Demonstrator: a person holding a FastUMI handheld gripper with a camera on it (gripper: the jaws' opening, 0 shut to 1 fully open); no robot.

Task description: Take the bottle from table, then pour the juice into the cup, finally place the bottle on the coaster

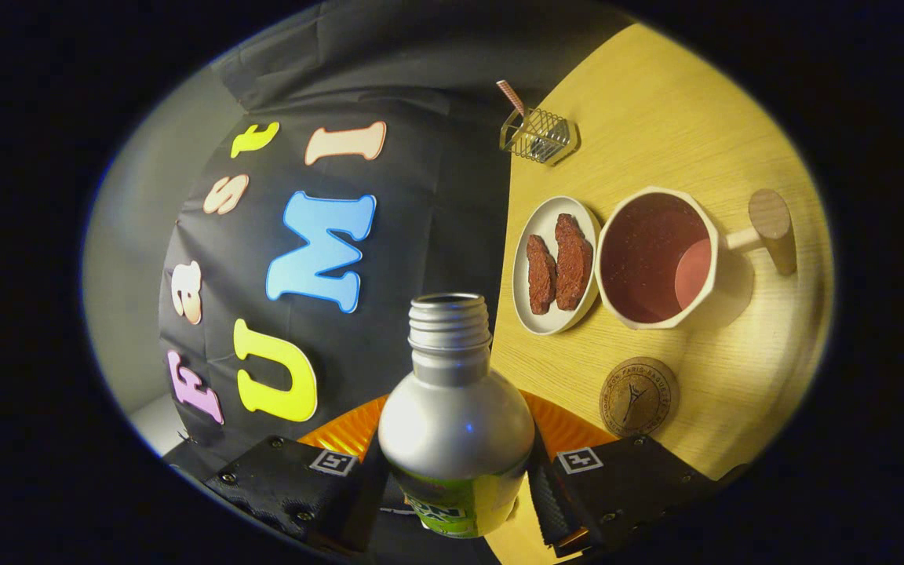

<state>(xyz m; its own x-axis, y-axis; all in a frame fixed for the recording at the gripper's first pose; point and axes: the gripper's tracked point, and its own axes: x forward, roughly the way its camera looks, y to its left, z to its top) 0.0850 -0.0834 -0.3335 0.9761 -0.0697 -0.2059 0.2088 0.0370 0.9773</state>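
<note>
We have the bottle (456, 424) pinched between the tongs (452, 482) at lower centre, both fingers pressing its body, its open neck pointing up the frame. The cup (656, 259) stands on the desk (656, 118) at right of centre, its mouth well right of the neck, so we judge the pour needs a rightward carry and tip; the coaster (639, 396) lies just below the cup.

The gripper (456, 479) was rolled hard to one side, so the tabletop stood almost upright across its view. Its two fingers (295, 479) sat low in the gripper view, one on each side of the bottle (456, 439). Both pressed against the bottle's lower body, clamping it between them with its open neck pointing away ahead of the fingers.
</note>
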